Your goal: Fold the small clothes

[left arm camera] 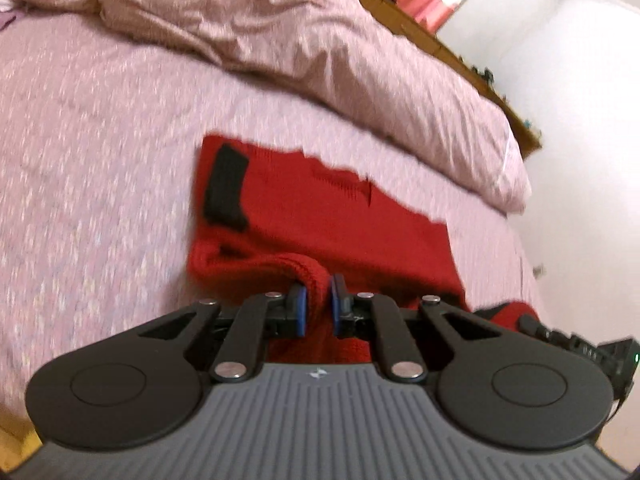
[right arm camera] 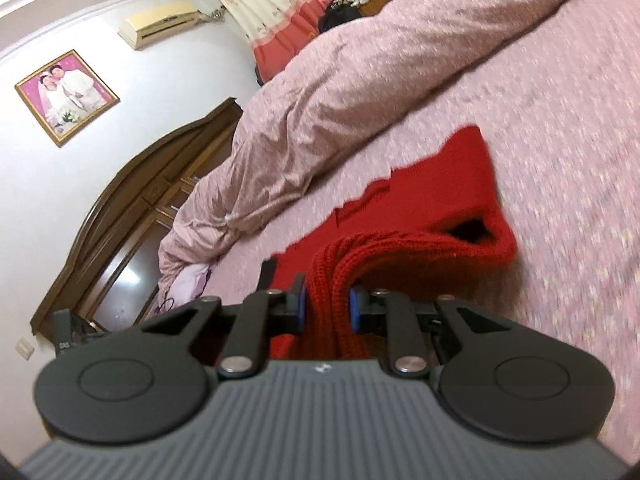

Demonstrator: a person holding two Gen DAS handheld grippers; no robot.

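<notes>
A red knitted garment (left arm camera: 332,216) with a black patch (left arm camera: 226,188) lies on the pink bedspread (left arm camera: 100,152). My left gripper (left arm camera: 317,308) is shut on a thick ribbed edge of it, lifted just above the bed. In the right wrist view the same red garment (right arm camera: 432,204) lies partly folded. My right gripper (right arm camera: 326,308) is shut on another ribbed edge, bunched between the blue pads (right arm camera: 354,312). The right gripper's body shows at the right edge of the left wrist view (left arm camera: 576,344).
A rumpled pink duvet (left arm camera: 304,44) lies along the far side of the bed. A dark wooden headboard (right arm camera: 132,216), a framed photo (right arm camera: 66,96) and an air conditioner (right arm camera: 160,24) stand against the white wall. Curtains (right arm camera: 272,4) hang beyond.
</notes>
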